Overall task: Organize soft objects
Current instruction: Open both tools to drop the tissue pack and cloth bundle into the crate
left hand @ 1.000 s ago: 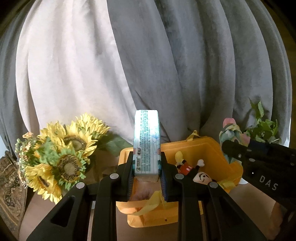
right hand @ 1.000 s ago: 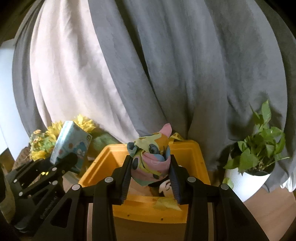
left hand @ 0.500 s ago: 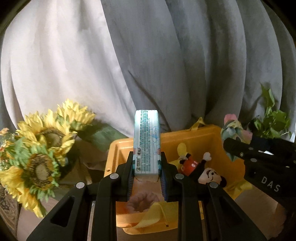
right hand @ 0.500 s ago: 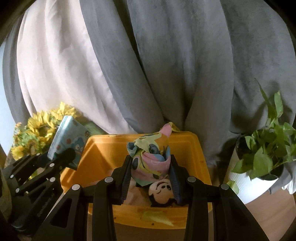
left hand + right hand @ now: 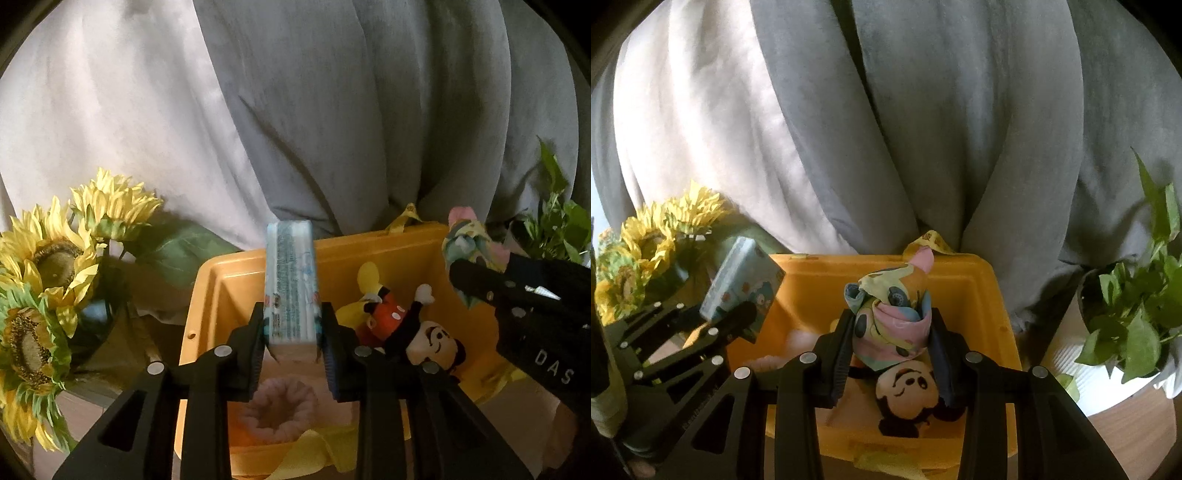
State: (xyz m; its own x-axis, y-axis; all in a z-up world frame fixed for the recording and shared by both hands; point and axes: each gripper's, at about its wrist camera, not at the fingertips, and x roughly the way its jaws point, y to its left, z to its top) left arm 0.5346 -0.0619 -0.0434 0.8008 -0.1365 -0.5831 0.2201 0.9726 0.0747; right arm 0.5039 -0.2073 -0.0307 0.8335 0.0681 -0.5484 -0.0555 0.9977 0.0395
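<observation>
Tissue pack (image 5: pixel 291 280) clamped between left fingers (image 5: pixel 258 332) — upright, above bin (image 5: pixel 207 295).

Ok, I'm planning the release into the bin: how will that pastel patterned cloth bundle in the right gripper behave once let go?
The pastel patterned cloth bundle looks soft and floppy: it bulges between the right gripper's fingers, so it will probably slump, not roll. It seems light, likely dropping gently onto the Mickey Mouse plush toy in the yellow plastic bin. Its loose corners may unfold.
</observation>
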